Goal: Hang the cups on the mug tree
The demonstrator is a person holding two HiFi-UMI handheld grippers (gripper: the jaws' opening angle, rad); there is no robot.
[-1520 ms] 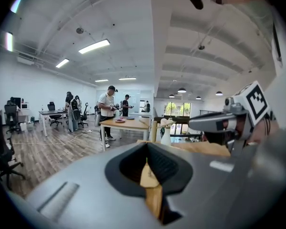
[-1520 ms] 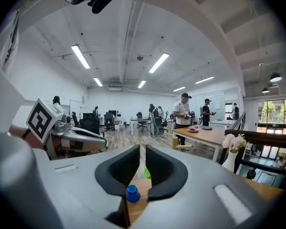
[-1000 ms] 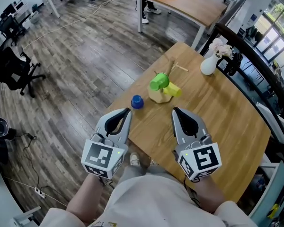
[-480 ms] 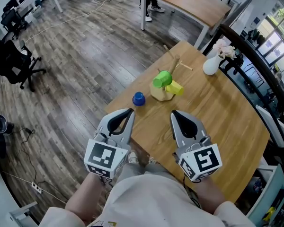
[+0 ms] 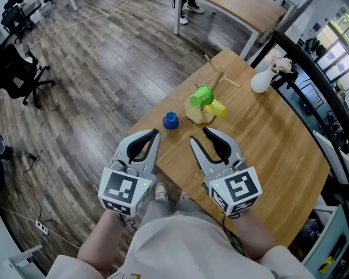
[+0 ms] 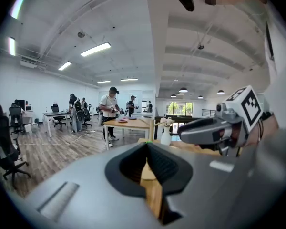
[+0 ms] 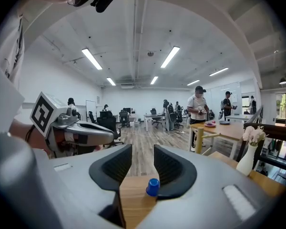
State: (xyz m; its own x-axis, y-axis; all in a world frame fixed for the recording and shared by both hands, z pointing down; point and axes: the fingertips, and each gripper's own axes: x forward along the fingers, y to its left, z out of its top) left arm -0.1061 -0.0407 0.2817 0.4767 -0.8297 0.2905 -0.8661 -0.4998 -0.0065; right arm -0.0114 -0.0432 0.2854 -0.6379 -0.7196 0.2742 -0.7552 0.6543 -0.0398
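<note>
A small blue cup (image 5: 170, 120) stands near the left edge of the wooden table (image 5: 267, 144). Behind it is the mug tree (image 5: 199, 114), a wooden base with bare pegs at the back. A green cup (image 5: 202, 97) and a yellow cup (image 5: 217, 108) hang low on it. My right gripper (image 5: 199, 135) is over the table's near corner, short of the blue cup (image 7: 153, 187). Its jaws have just been opening and nothing is between them; in the right gripper view, right gripper (image 7: 143, 149). My left gripper (image 5: 153, 134) hovers at the table's left edge, shut and empty; in the left gripper view, left gripper (image 6: 147, 147).
A white vase (image 5: 260, 80) with pale flowers stands at the table's far right corner, by a dark railing (image 5: 314, 68). A second table (image 5: 232, 4) with plates is farther back. Office chairs (image 5: 17, 74) stand on the wood floor at left.
My right gripper has shifted left and forward toward the blue cup, and its jaws have gone from shut to open. The left gripper has stayed where it was.
</note>
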